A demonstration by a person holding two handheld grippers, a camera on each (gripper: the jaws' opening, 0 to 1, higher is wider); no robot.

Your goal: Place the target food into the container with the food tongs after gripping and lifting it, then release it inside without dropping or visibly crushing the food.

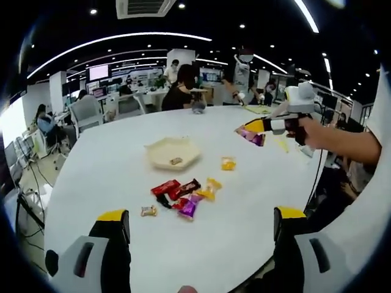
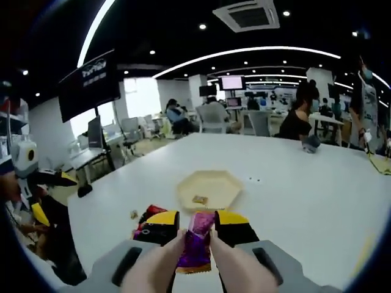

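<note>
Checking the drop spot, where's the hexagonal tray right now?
The cream hexagonal tray sits mid-table, just beyond the snack pile, directly ahead of the right claw.

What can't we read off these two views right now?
- Purple packet, right gripper view: the right gripper's fingers cover its sides; label blurred.
- Small item in the cream tray: too small to identify in either view.
- Snack pile, left gripper view: wrappers overlap, print unreadable; in the right gripper view the fingers hide most of it.
- Left gripper: fingers cut off by the bottom edge.
</note>
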